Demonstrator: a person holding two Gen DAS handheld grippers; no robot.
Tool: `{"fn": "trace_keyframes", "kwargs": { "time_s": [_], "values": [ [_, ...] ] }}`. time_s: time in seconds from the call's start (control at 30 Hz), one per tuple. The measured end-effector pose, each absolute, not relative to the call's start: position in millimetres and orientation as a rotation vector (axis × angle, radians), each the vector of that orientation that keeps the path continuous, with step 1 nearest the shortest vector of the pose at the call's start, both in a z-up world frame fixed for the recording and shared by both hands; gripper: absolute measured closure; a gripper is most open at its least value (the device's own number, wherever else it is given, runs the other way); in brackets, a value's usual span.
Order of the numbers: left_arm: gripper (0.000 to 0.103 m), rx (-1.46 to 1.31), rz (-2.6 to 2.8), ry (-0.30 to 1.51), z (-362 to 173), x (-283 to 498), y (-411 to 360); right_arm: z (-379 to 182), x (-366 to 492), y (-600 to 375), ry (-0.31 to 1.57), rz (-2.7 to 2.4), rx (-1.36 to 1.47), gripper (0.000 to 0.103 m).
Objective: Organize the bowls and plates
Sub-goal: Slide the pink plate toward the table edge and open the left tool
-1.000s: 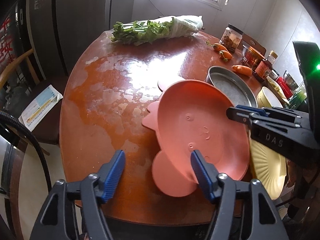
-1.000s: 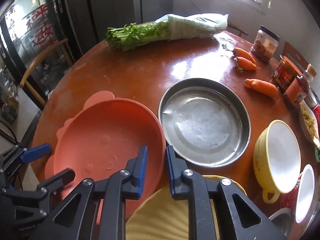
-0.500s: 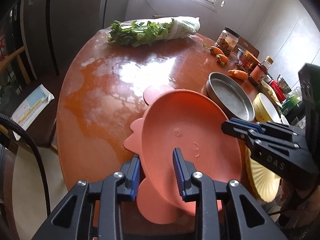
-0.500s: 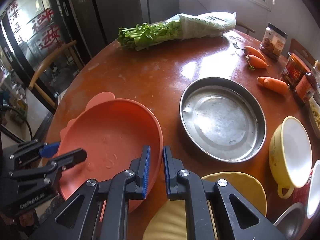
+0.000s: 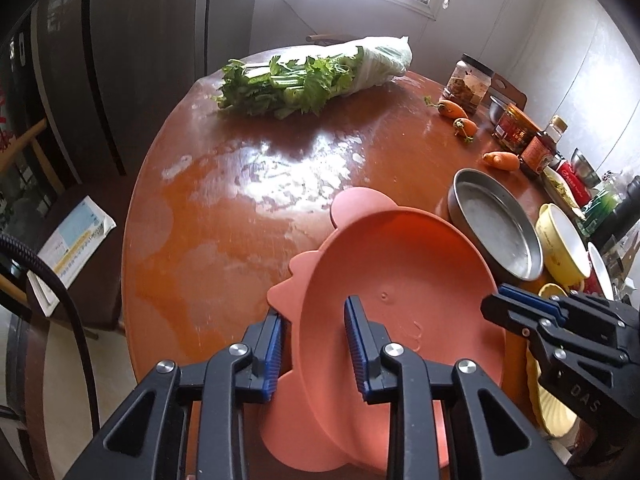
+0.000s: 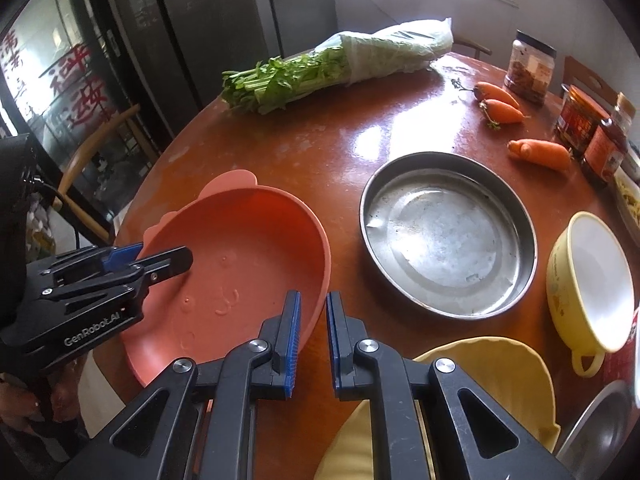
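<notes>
Plates and bowls are my job here, and the pink plate [image 5: 400, 300] is the piece in hand: it sits tilted at the near edge of the tabletop [image 5: 248, 184], with its far side raised. My left claw [image 5: 314, 348] has its fingers on both sides of the near-left rim, one outside and one inside the dish, but a gap shows between the pads and the plastic, so I cannot tell if it really grips or only brackets the rim. My right claw [image 6: 310, 340] is at the plate's right edge with its jaws close together; from the left wrist view its tips seem to touch the rim, but from its own camera the rim seems to pass beside the left finger, so I cannot tell if it holds something. Just right of the pink plate lies the metal pan [image 6: 448, 236], empty and flat on the wood. Further right stands the yellow bowl with white inside [image 6: 592, 280], and near me, under the right claw, the yellow plate [image 6: 496, 380]. I judge the sorting is at an early stage: every dish lies separate, nothing is stacked in these views. What is left, I think, is to carry the pink plate to a pile and gather the other dishes. The celery bundle [image 6: 304, 76] and carrots [image 6: 540, 154] are far behind and not in the way.
</notes>
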State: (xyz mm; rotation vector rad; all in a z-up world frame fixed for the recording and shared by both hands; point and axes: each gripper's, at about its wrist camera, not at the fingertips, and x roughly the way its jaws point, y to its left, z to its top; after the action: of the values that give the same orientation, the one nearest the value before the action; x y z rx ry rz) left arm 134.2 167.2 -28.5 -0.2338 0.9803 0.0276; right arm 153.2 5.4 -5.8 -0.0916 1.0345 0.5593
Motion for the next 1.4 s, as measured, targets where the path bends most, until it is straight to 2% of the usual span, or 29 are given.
{"fn": "trace_keyframes", "kwargs": {
  "time_s": [0.37,0.63,0.73,0.8,0.97,1.23,1.4],
  "values": [
    [0.072,-0.178,0.044,0.959,-29.0,135.3,163.4,-5.1,150.9,4.2,1.042,0.564,-0.076,0.087],
    [0.051,-0.157,0.096,0.922,-21.8,126.7,165.8,0.4,146.0,0.5,1.013,0.551,-0.077,0.085],
    [0.05,-0.162,0.109,0.903,-14.8,123.3,167.8,6.1,142.9,-3.3,0.999,0.551,-0.066,0.081],
    [0.049,-0.16,0.116,0.891,-9.8,120.5,168.7,11.1,140.1,-6.1,0.982,0.547,-0.062,0.072],
    [0.047,-0.156,0.109,0.858,4.4,113.2,165.5,21.3,134.3,-14.8,0.954,0.542,-0.04,0.065],
    [0.045,-0.138,0.079,0.819,25.2,101.9,150.8,39.5,118.1,-32.0,0.907,0.53,-0.018,0.063],
    [0.038,-0.121,0.057,0.798,35.6,95.2,137.2,49.8,105.0,-46.9,0.884,0.519,0.0,0.06]
  ]
}}
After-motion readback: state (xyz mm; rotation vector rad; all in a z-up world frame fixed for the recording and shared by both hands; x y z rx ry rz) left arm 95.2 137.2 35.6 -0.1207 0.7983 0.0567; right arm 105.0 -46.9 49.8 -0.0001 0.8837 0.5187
